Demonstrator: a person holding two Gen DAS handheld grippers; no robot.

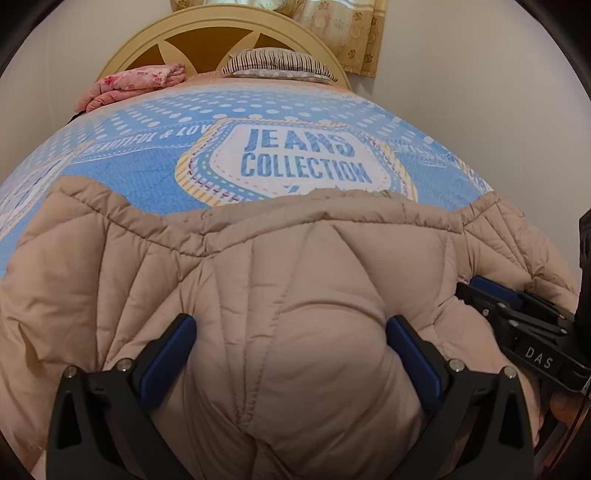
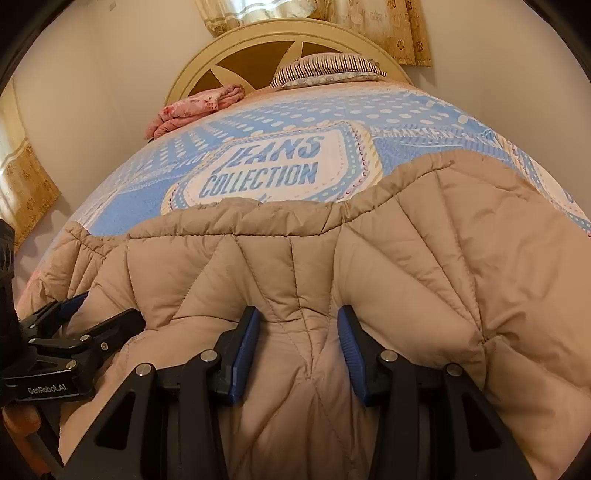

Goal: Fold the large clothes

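A large beige quilted puffer jacket (image 1: 258,266) lies spread across the near part of the bed; it also fills the right wrist view (image 2: 424,258). My left gripper (image 1: 291,325) has its blue-padded jaws apart with a thick bulge of jacket between them, both pads touching the fabric. My right gripper (image 2: 297,321) stands narrower, its pads pinching a bunched fold of the jacket. The right gripper also shows at the right edge of the left wrist view (image 1: 517,314), and the left gripper at the left edge of the right wrist view (image 2: 74,325), both close side by side on the jacket's near edge.
The bed has a blue sheet (image 1: 147,162) printed "JEANS COLLECTION". A folded pink floral cloth (image 1: 129,86) and a striped pillow (image 1: 277,64) lie by the round wooden headboard (image 1: 207,33). Yellow curtains (image 2: 388,26) hang behind; walls stand on both sides.
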